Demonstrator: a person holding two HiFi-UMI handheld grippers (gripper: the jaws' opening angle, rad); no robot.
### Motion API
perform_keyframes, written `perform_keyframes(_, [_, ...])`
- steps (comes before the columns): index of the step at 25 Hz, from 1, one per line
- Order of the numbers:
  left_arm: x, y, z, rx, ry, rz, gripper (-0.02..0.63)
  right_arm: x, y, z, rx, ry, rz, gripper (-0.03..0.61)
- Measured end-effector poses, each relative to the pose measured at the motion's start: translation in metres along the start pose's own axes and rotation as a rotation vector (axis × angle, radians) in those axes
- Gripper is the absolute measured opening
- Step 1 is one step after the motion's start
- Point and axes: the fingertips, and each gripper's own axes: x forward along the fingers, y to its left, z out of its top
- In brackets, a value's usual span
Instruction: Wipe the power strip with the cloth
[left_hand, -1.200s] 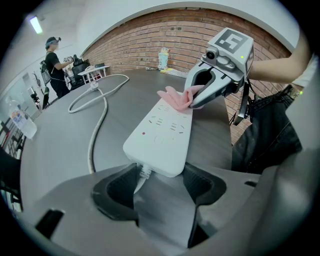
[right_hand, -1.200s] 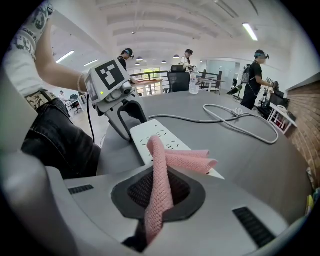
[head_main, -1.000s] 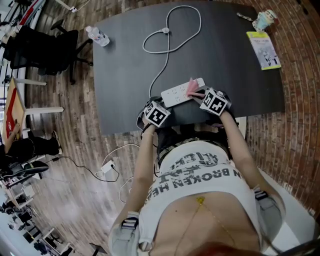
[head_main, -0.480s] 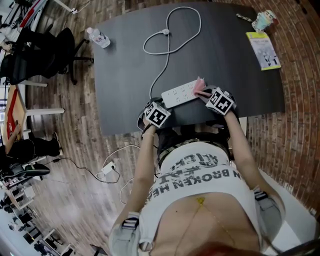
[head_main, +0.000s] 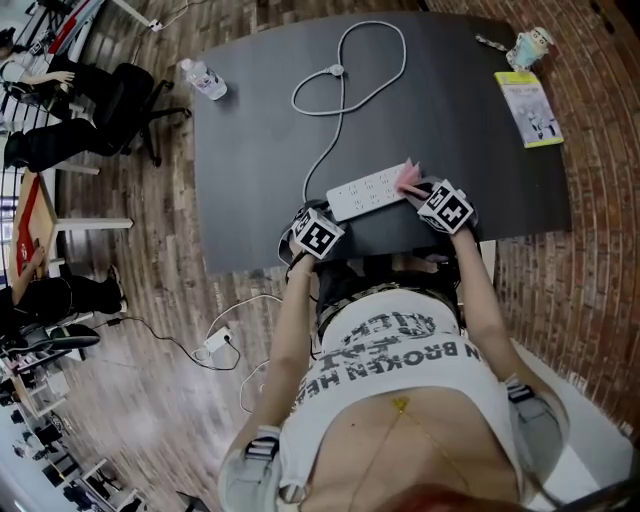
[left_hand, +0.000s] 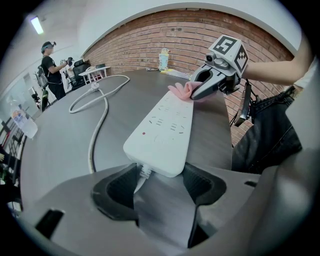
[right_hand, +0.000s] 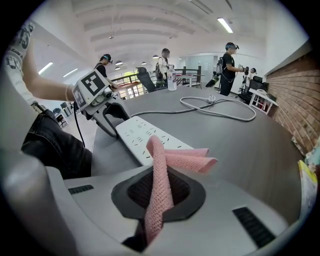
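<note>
White plastic, long and flat, the power strip (head_main: 368, 192) lies on the dark grey table (head_main: 250, 120) near the edge closest to the person. In the head view its long axis runs left to right, with the right end angled slightly away from the person. The cable end points to the person's left, and the white cord (head_main: 320, 130) leaves it there and loops off across the tabletop.

The left gripper (head_main: 322, 212) has its two jaws pressed against the sides of that cable end, so the strip's short end sits between the pads and the cord exits just by the left jaw.

At the opposite end, the right gripper (head_main: 415, 188) pinches a pink cloth (head_main: 408, 178). A band of the cloth rises from between the closed jaws, and its loose folds rest on the strip's right end.

The two grippers face each other along the length of the strip
</note>
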Motion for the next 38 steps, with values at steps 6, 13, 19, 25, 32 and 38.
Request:
perform_keyframes(6, [-0.001, 0.001, -0.001, 0.005, -0.015, 0.007, 0.272, 0.004, 0.000, 0.000, -0.015, 0.030, -0.062, 0.017])
perform_keyframes(13, [-0.010, -0.001, -0.001, 0.046, -0.068, 0.061, 0.270, 0.003, 0.001, 0.001, -0.008, 0.051, -0.073, 0.017])
perform_keyframes(19, [-0.040, -0.007, 0.009, -0.012, -0.172, 0.129, 0.241, -0.001, 0.002, 0.005, 0.001, 0.013, -0.063, 0.017])
perform_keyframes(25, [-0.083, -0.014, 0.045, -0.145, -0.384, 0.146, 0.052, -0.020, 0.019, 0.046, -0.061, -0.130, -0.049, 0.017])
perform_keyframes(32, [-0.097, -0.023, 0.067, -0.277, -0.524, 0.112, 0.008, -0.039, 0.036, 0.075, -0.143, -0.194, -0.026, 0.017])
perform_keyframes(38, [-0.113, -0.027, 0.079, -0.314, -0.602, 0.131, 0.008, -0.057, 0.055, 0.095, -0.155, -0.273, -0.005, 0.017])
